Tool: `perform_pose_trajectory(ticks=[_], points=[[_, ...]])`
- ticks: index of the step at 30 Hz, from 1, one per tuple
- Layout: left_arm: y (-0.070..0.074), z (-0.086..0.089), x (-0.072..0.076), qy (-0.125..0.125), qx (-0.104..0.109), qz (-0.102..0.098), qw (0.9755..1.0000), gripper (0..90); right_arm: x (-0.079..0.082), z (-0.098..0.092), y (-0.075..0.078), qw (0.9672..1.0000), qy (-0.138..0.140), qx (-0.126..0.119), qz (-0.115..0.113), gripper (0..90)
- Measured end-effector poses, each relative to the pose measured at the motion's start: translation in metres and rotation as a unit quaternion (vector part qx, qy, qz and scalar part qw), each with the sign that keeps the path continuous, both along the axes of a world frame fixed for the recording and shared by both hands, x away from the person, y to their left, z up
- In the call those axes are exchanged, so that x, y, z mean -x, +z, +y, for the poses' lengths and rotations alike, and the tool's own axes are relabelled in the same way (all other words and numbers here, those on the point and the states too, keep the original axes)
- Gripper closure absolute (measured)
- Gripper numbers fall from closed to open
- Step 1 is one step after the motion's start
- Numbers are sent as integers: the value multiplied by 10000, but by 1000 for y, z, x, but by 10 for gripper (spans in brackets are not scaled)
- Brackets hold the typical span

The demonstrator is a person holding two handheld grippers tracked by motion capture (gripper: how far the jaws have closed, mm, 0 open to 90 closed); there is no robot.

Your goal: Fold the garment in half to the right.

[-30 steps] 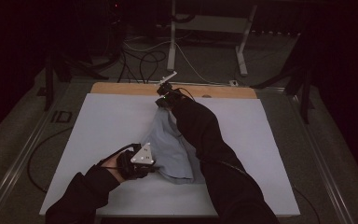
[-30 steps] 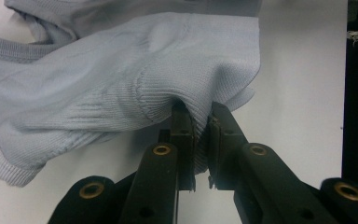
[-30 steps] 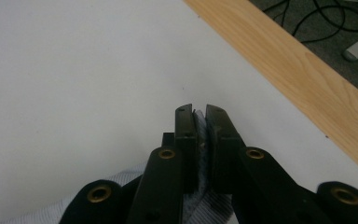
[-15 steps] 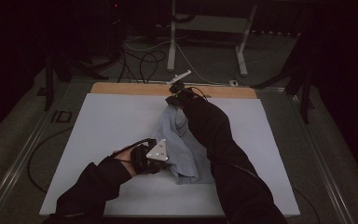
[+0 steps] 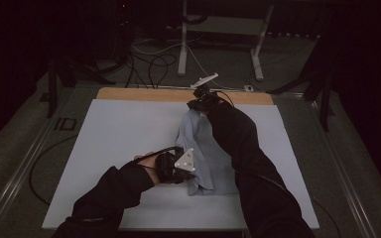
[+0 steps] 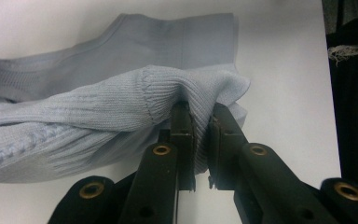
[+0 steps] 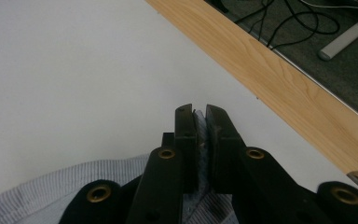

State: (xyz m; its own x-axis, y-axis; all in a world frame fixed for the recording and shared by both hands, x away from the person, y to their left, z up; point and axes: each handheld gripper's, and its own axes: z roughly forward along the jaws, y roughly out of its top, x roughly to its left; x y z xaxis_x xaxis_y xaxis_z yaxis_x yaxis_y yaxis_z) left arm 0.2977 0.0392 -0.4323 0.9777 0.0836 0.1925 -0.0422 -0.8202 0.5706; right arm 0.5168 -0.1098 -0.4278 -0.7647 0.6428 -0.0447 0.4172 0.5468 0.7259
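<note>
A pale blue knitted garment (image 5: 203,153) lies in the middle of the white table (image 5: 104,148) in the high view, stretched from the lower centre of the frame up toward the wooden strip (image 5: 144,94) along the far edge. The left gripper (image 5: 181,168) sits just below centre of that view, at the garment's near end; in the left gripper view its jaws are pressed together on a bunched fold of ribbed fabric (image 6: 168,88), with a flat layer of the same cloth lying behind it in the upper half of the frame. The right gripper (image 5: 198,101) is at the upper centre of the high view, at the garment's far end, and the right gripper view shows its jaws nipped on a thin edge of the cloth (image 7: 201,140), with bare table ahead. The step in hand looks like folding or spreading the garment, with both ends pinched. The next move probably calls for both hands travelling together with even tension, so that neither pinch slips and the cloth settles flat rather than twisted before either grip lets go.
</note>
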Motion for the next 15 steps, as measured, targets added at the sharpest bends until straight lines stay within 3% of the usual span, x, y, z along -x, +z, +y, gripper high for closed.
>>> perform_pose_trajectory(ticks=[15], points=[[-2, -31, 0, -342, -57, 3, 9994, 831, 2, -35, -3, 9998, -16, -182, -37, 848]])
